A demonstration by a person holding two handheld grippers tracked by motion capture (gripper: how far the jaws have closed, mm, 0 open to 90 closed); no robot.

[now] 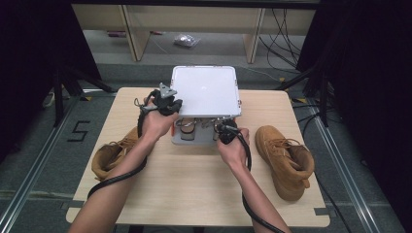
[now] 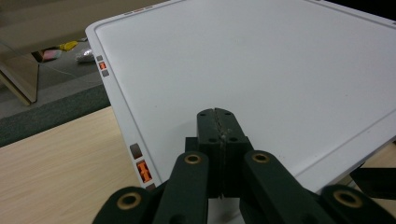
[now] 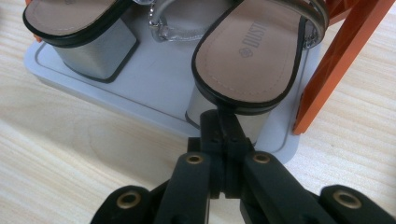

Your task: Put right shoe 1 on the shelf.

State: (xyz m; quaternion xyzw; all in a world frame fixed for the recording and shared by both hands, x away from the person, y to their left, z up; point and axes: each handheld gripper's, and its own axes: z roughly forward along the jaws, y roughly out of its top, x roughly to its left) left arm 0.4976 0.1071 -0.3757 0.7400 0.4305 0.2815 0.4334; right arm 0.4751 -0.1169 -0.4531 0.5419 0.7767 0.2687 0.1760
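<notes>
In the high view, a two-tier rack [image 1: 206, 116] is seen at the table's [image 1: 194, 184] far middle, sandals [image 1: 187, 127] on its lower tray under a white top [image 1: 206, 90]. Boots [image 1: 286, 160] are set left and right. The left gripper [image 1: 167, 99] is held at the top's near-left corner, the right gripper [image 1: 224, 131] at the tray's near edge.

In the left gripper view, closed, empty jaws are seen over the white top [image 2: 261, 70].

In the right gripper view, closed jaws are seen against a silver-heeled, tan-insoled sandal [image 3: 252, 56] in the grey tray [image 3: 154, 93].
</notes>
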